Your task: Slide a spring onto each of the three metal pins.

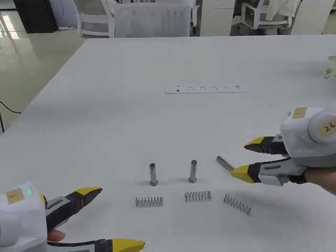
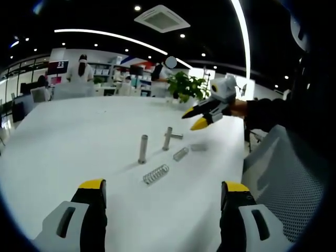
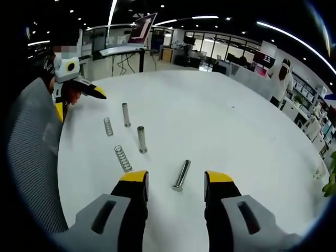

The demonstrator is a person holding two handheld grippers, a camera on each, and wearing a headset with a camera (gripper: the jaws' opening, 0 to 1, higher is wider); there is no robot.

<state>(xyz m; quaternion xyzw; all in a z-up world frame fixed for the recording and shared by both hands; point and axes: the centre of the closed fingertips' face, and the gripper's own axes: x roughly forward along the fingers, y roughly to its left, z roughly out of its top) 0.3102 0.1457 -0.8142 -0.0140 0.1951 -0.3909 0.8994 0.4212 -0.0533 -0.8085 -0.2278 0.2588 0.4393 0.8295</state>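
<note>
Two metal pins stand upright on the white table [image 1: 157,121], one on the left [image 1: 153,175] and one to its right [image 1: 193,171]. A third pin [image 1: 226,163] [image 3: 181,175] lies flat, its end just off the open right gripper [image 1: 248,159] [image 3: 177,178], in line with the gap between the jaws. Three springs lie in a row in front of the pins: left [image 1: 149,201], middle [image 1: 198,196], right [image 1: 238,204]. The left gripper [image 1: 113,218] [image 2: 164,186] stands open at the near left, holding nothing, a short way from the left spring [image 2: 156,174].
A white power strip [image 1: 209,88] lies mid-table beyond the pins. Chairs [image 1: 152,18] stand along the far edge. A small object [image 1: 329,72] sits at the right edge. A grey chair back [image 2: 286,178] is close beside the left gripper.
</note>
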